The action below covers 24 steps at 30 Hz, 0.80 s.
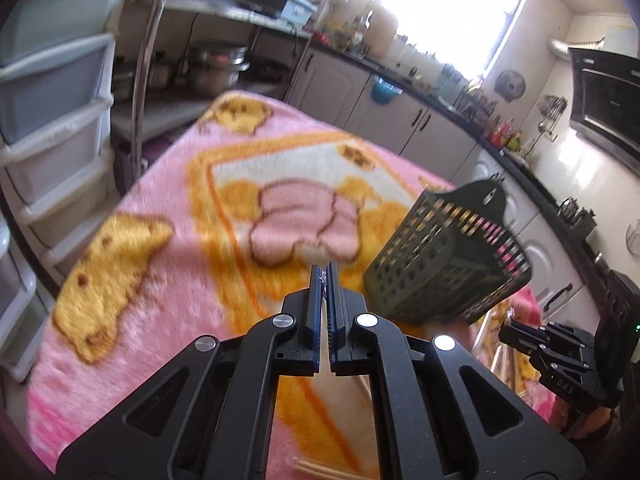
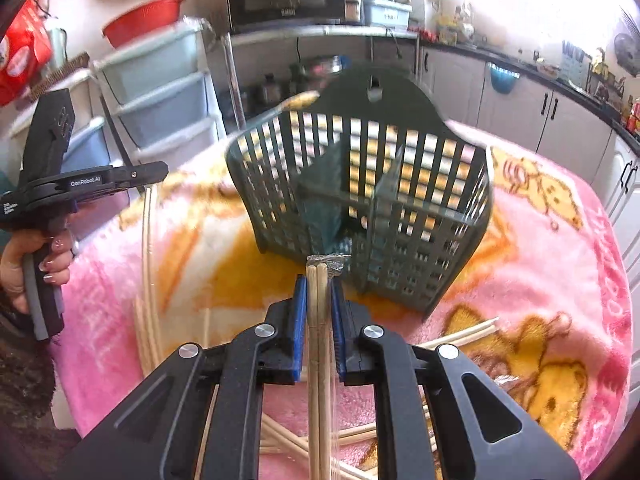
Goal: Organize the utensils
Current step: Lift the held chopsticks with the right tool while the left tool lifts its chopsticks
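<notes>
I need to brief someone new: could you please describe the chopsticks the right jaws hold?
On the pink blanket, just before the dark green slotted basket, the right gripper is shut on a pair of pale chopsticks. Unlike the loose ones lying around, this pair is wrapped in foil at the tip.

The pair of chopsticks [image 2: 319, 360] clamped in the right gripper [image 2: 319, 280] runs off the bottom edge of the right wrist view, so its far end goes unseen. In the left wrist view the left gripper [image 1: 325, 270] has its pads pressed together, and whether anything thin sits between them cannot be told. The green slotted basket [image 2: 360, 184] is smeared by motion blur; its floor hides behind its dividers. Loose chopsticks [image 2: 460, 336] lie partly under the gripper bodies. The window [image 1: 452, 8] is blown out white
</notes>
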Tool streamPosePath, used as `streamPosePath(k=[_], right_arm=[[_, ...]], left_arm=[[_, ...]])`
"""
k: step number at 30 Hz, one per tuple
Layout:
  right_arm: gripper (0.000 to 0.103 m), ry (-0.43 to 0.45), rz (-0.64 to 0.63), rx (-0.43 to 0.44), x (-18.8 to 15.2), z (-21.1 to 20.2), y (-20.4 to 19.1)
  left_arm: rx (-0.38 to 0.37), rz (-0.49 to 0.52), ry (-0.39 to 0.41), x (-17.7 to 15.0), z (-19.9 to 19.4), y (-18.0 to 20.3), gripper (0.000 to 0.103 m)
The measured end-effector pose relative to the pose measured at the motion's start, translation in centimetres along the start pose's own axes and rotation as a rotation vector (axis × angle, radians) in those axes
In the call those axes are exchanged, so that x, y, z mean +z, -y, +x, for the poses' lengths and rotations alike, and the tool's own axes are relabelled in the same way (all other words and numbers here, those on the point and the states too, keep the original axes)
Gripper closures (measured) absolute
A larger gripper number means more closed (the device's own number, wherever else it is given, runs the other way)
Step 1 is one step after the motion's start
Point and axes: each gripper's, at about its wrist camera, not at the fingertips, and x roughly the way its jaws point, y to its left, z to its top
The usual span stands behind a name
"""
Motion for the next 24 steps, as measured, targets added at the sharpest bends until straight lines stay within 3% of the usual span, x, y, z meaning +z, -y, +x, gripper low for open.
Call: streamPosePath(k=[10, 24], right_arm=[[0.091, 0.19, 0.006, 0.0, 2.5, -6.2, -0.2], [0.092, 0.418, 0.056, -0.008, 4.9, -12.4, 0.7]], left_arm=[[-0.112, 0.086, 0.12, 3.0, -4.0, 5.1, 0.102], [-0.293, 0.167, 0.186, 4.8, -7.0, 11.7, 0.102]])
